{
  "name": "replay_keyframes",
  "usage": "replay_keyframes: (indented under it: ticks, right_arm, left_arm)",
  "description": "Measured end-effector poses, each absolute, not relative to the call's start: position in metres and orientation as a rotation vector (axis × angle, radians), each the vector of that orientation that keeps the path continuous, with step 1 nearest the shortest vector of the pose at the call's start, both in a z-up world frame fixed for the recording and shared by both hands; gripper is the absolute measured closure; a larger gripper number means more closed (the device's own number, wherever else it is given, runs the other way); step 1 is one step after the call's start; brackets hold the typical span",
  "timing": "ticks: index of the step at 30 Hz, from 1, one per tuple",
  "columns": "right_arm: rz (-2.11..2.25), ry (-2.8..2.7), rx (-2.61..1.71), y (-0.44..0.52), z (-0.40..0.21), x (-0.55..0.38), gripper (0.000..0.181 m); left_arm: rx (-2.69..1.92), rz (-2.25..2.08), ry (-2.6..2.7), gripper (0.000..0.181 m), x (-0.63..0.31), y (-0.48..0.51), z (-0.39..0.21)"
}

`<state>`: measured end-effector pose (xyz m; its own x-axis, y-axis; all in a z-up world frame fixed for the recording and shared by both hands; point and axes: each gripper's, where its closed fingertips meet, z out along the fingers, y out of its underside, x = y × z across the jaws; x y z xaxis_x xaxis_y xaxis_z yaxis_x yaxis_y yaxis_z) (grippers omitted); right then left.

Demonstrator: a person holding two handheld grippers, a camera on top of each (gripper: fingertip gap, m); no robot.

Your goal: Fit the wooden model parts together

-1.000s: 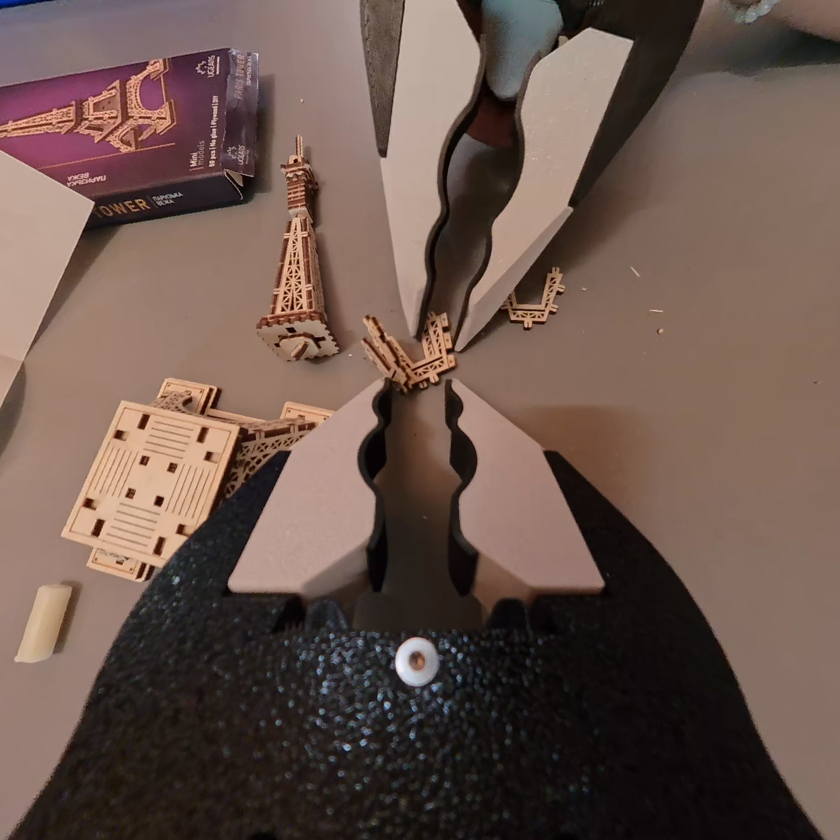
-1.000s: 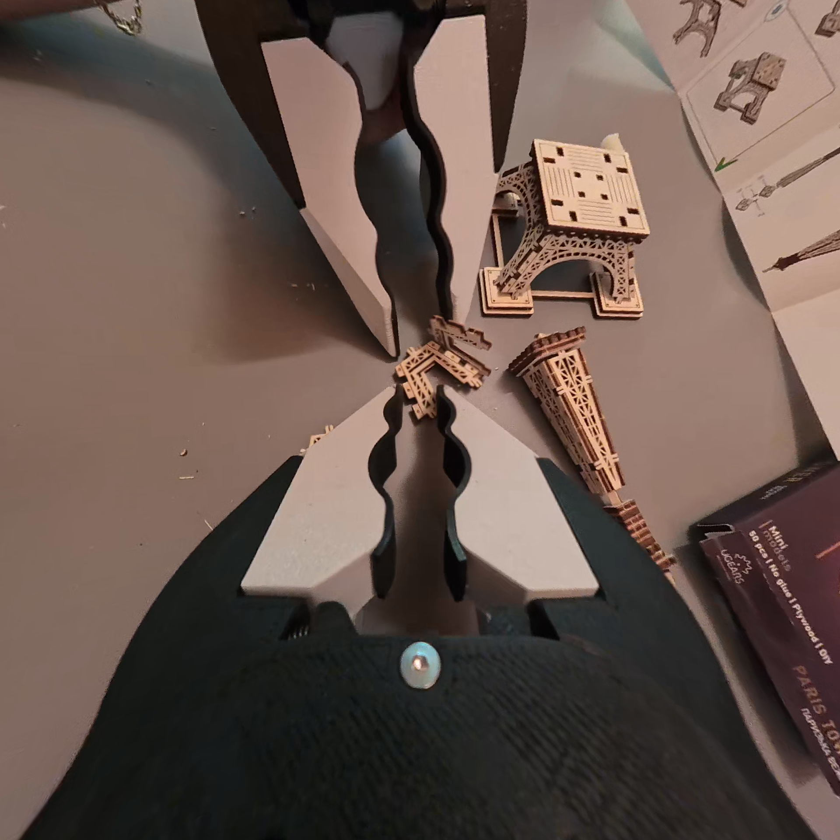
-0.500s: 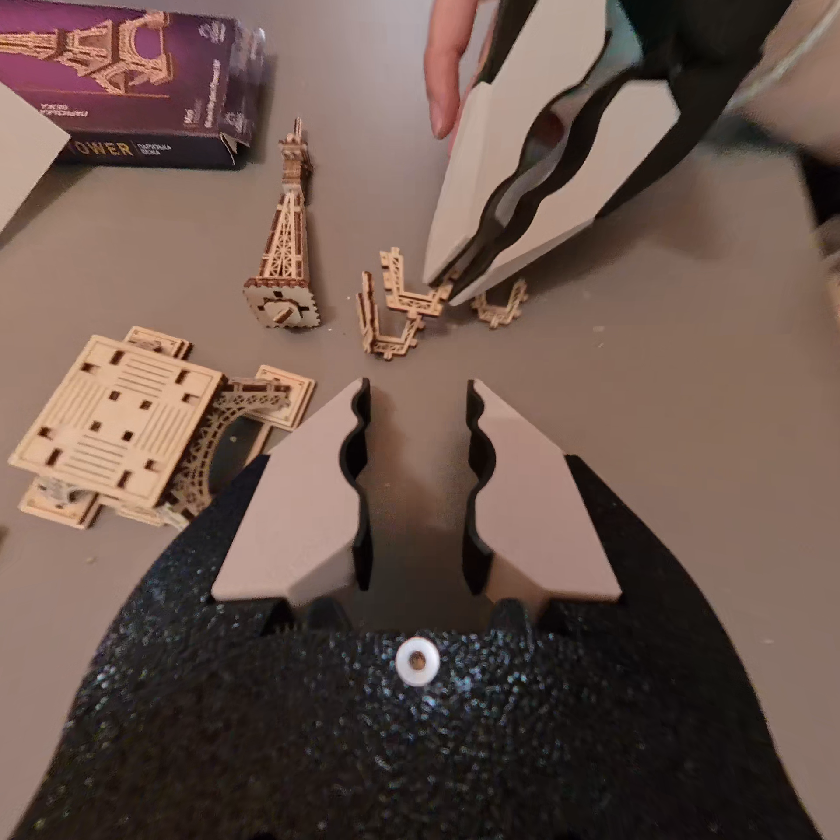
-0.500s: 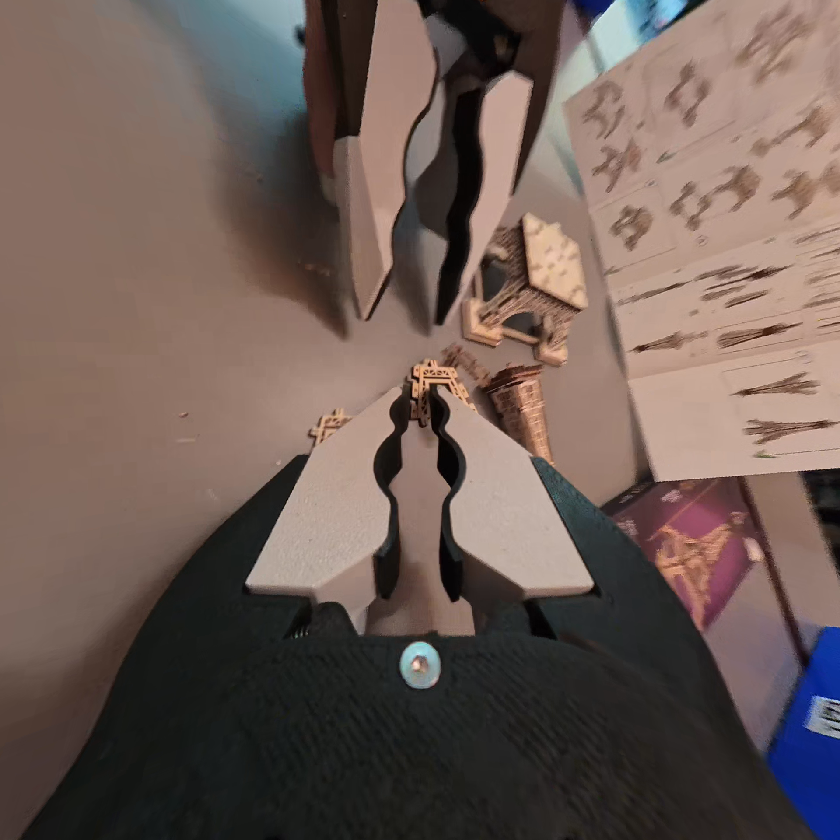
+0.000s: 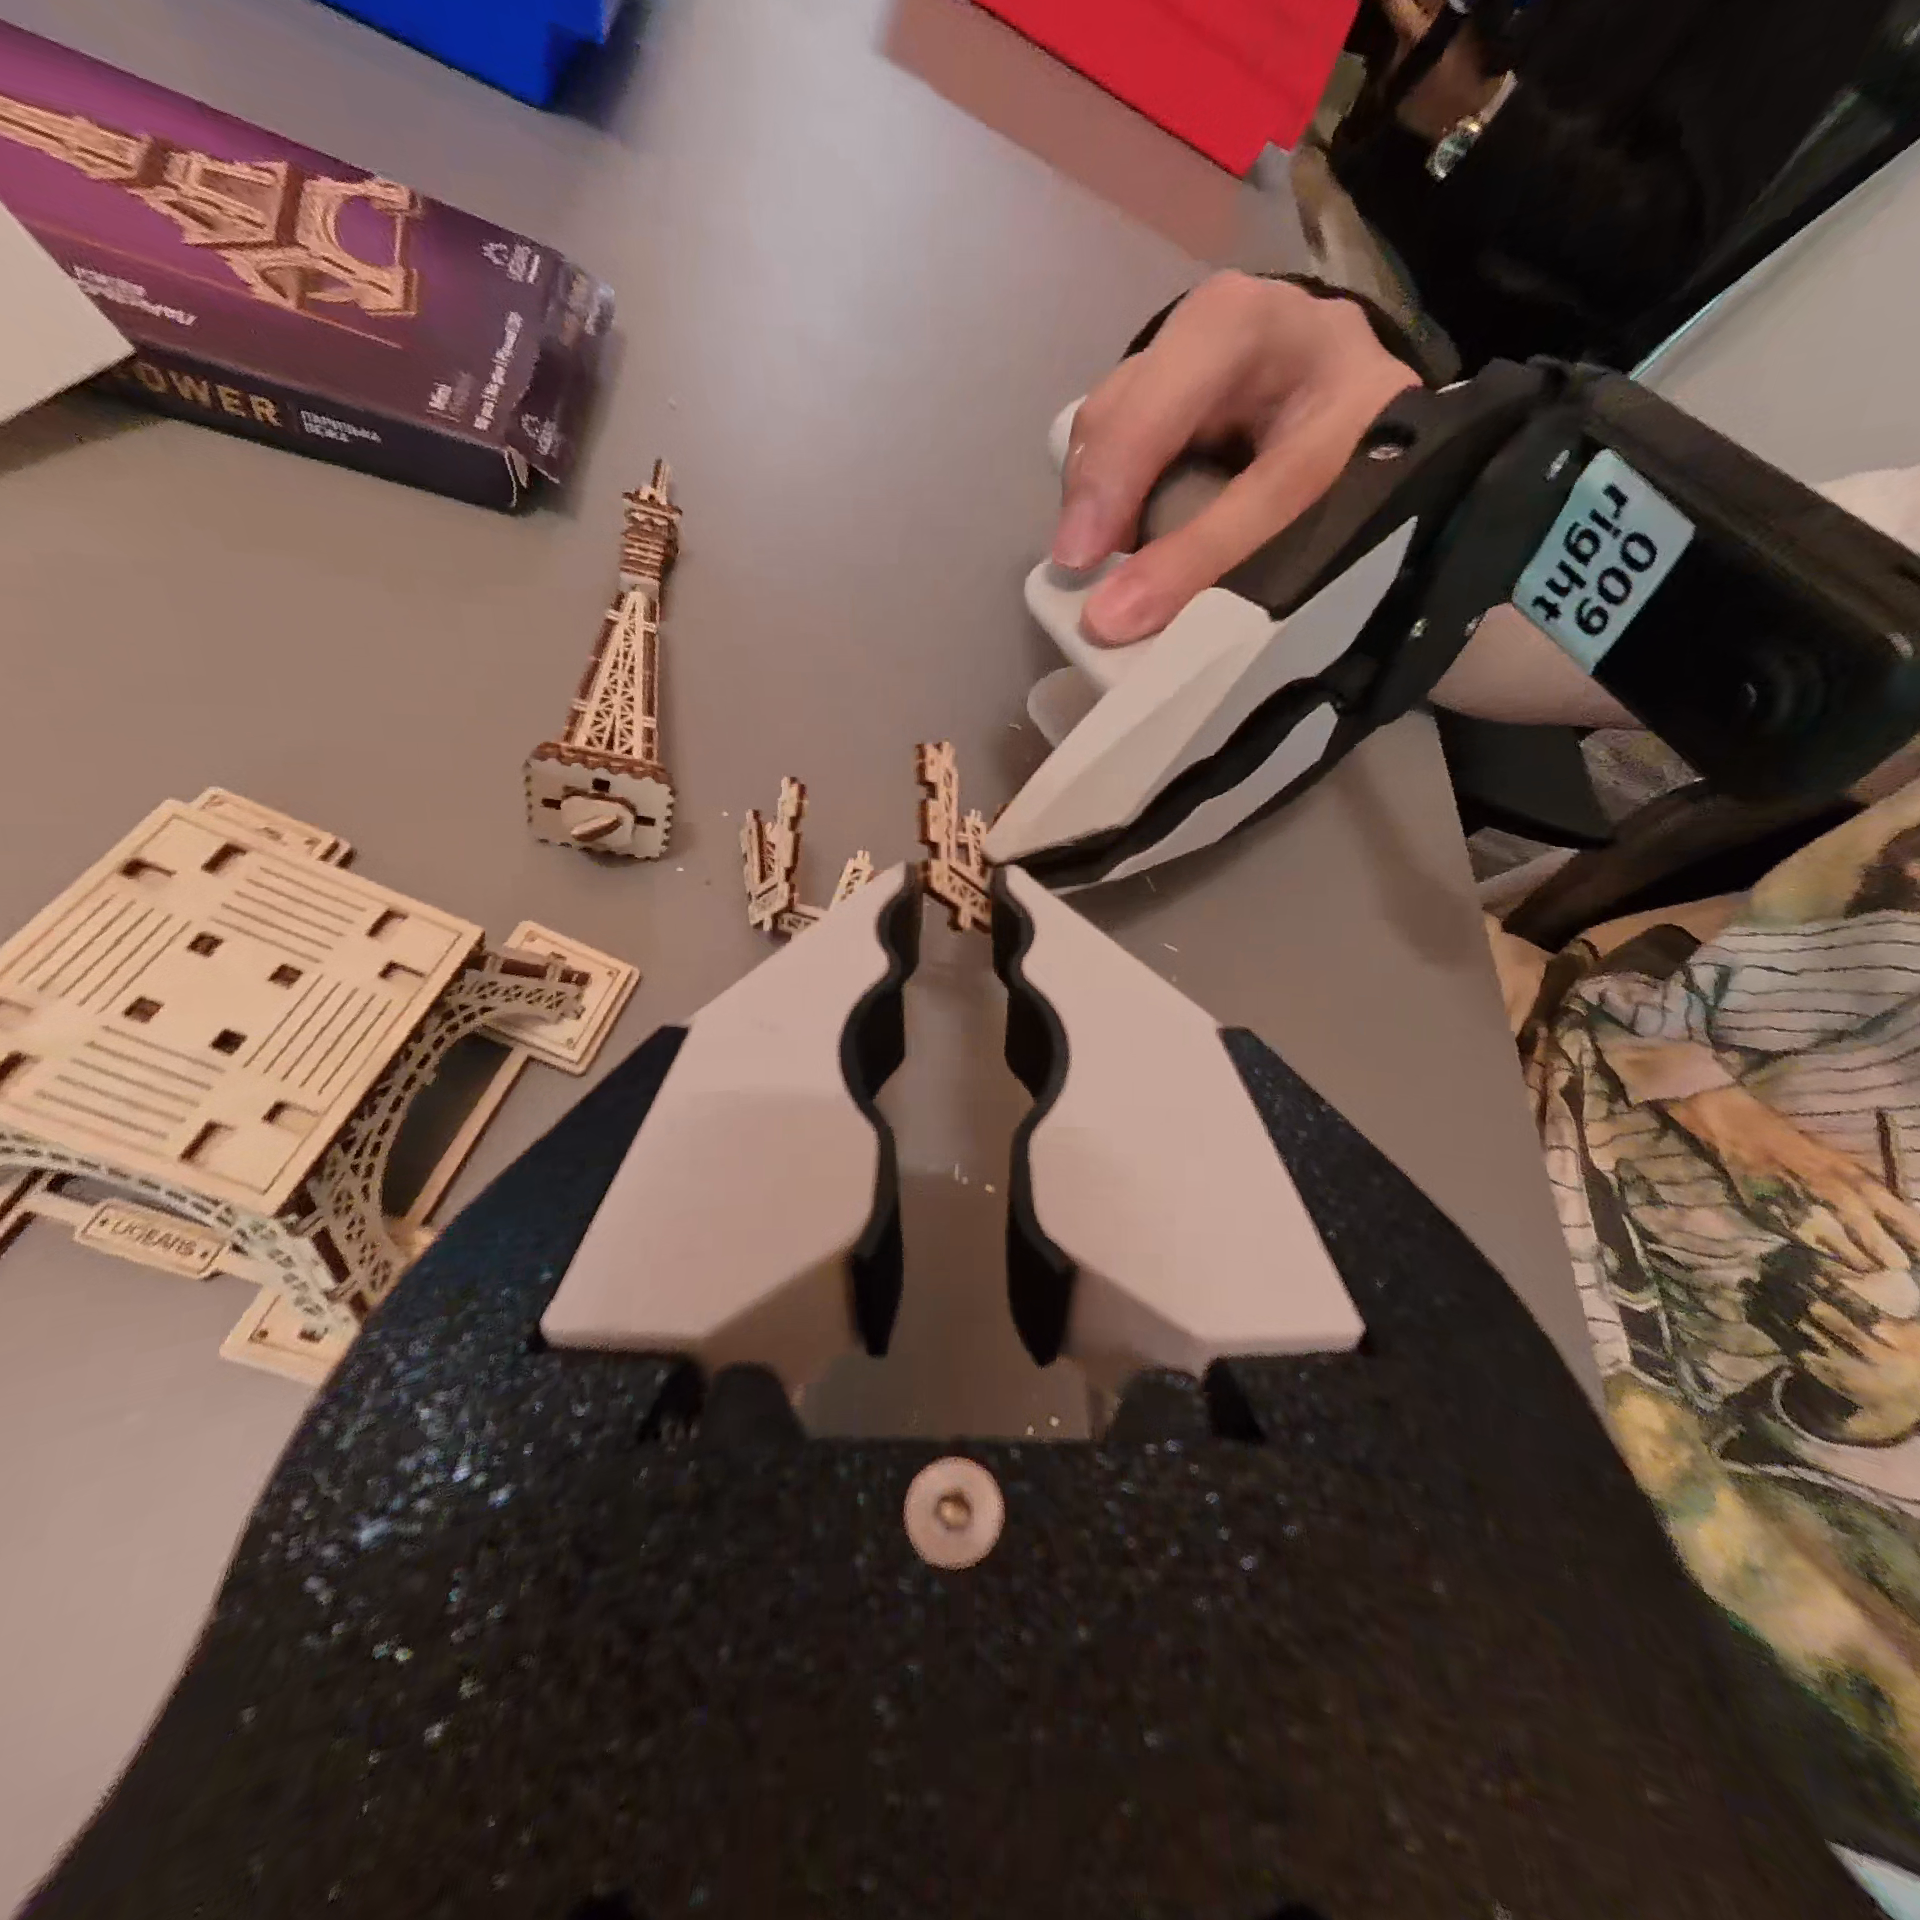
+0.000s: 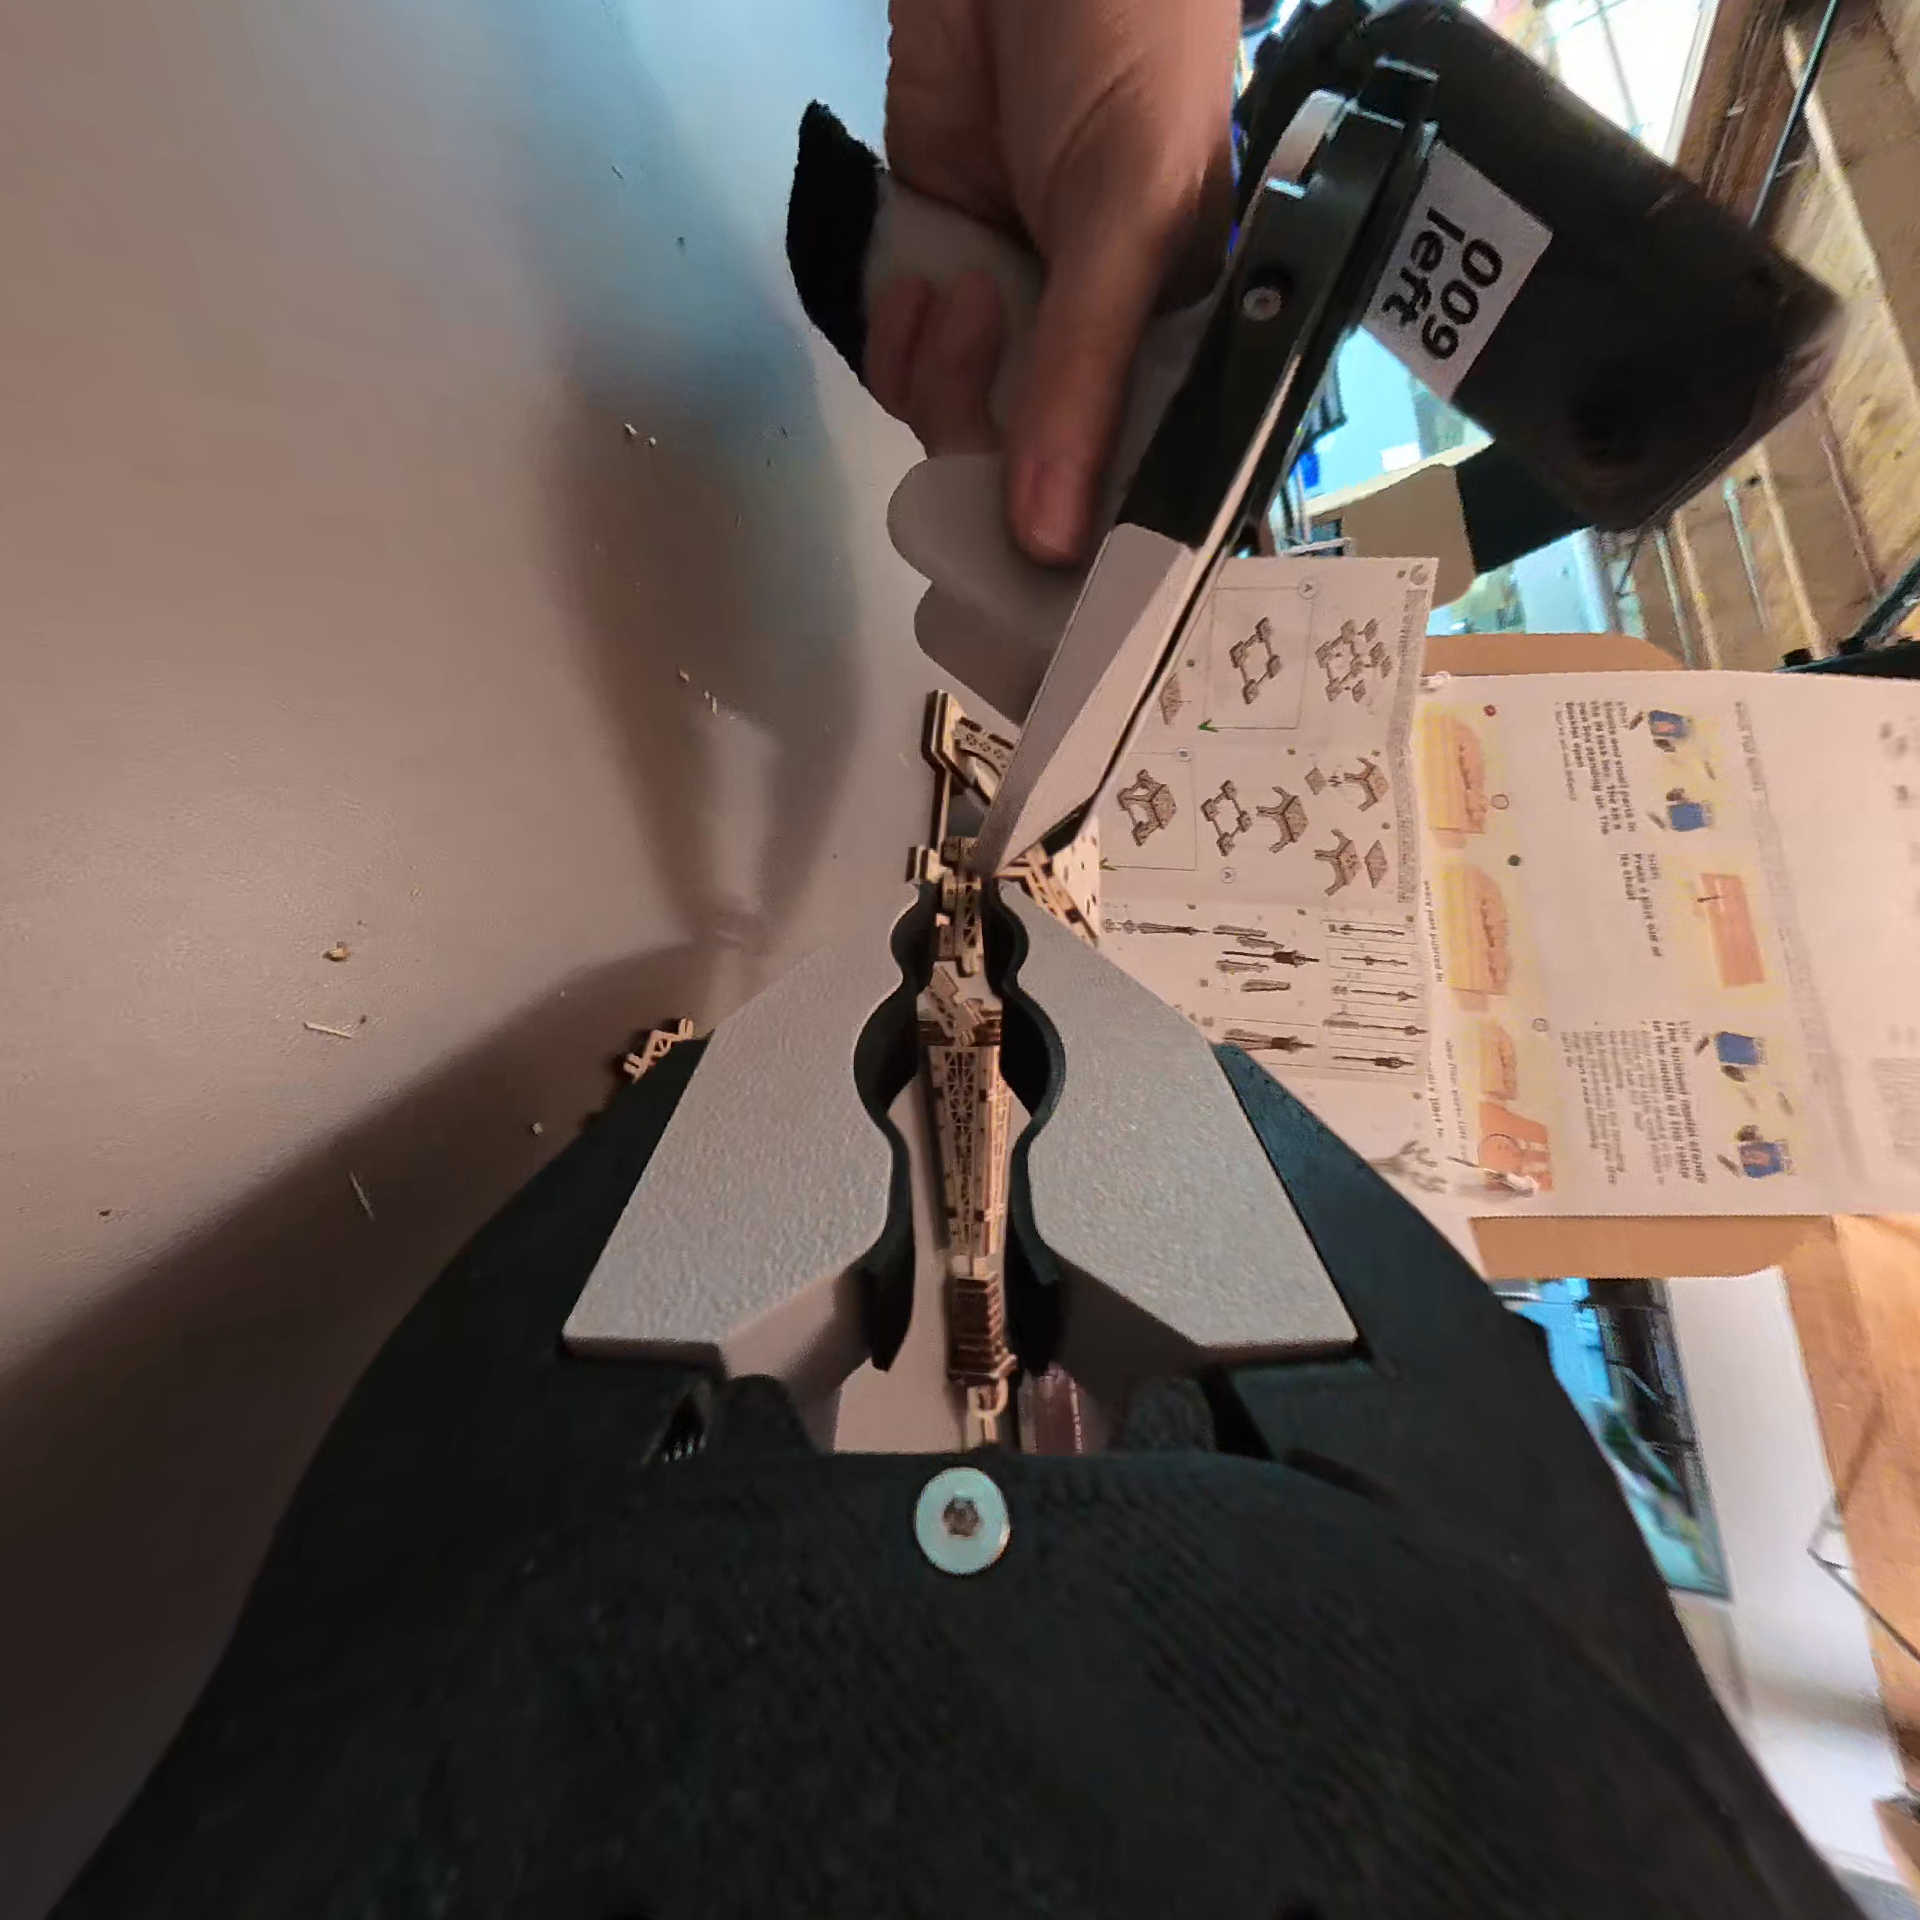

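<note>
A small wooden lattice frame part point(image 5: 940, 821) stands upright between both grippers. My left gripper point(image 5: 953, 888) is shut on its lower end. My right gripper point(image 5: 1003, 850) comes in from the right, tipped on its side, and pinches the same part. In the right wrist view the right gripper point(image 6: 956, 896) is shut on the part point(image 6: 951, 764), and the left gripper point(image 6: 987, 857) meets it from above. Another loose lattice part point(image 5: 771, 873) lies just to the left. The tower spire point(image 5: 623, 675) lies on the table and the tower base point(image 5: 208, 1029) stands at left.
A purple model box point(image 5: 260, 270) lies at far left, with blue point(image 5: 499, 31) and red point(image 5: 1174, 52) boxes behind it. Instruction sheets point(image 6: 1278, 831) lie past the grippers. A tiny lattice scrap point(image 6: 660, 1044) lies by the right gripper. The table edge and a patterned cloth point(image 5: 1714, 1195) are at right.
My left gripper has moved forward and closed on the lattice part that the right gripper holds. The right gripper has rolled onto its side and swung round to the right.
</note>
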<state>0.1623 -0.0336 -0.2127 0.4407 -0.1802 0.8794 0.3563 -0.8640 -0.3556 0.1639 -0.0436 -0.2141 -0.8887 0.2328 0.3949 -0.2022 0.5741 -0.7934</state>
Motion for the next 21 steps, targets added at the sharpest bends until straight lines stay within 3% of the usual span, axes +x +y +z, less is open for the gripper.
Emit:
replay_keyframes:
  ticks: [6,12,16,21]
  right_arm:
    - [-1.164,-0.003,-2.174,-0.041,-0.216,0.160,0.179]
    - [-0.391,0.464,-2.201,-0.068,-0.239,0.159,0.145]
    - [-0.208,0.563,-2.112,-0.065,-0.242,0.163,0.161]
    - [-0.299,0.563,-2.201,-0.068,-0.256,0.169,0.153]
  left_arm:
    - [-0.227,1.349,-2.429,0.180,0.167,-0.043,-0.219]
    - [-0.366,1.436,-2.422,0.181,0.169,-0.050,-0.217]
    - [-0.463,1.374,-2.495,0.180,0.166,-0.053,-0.233]
    - [-0.502,1.322,-2.567,0.180,0.169,-0.058,-0.245]
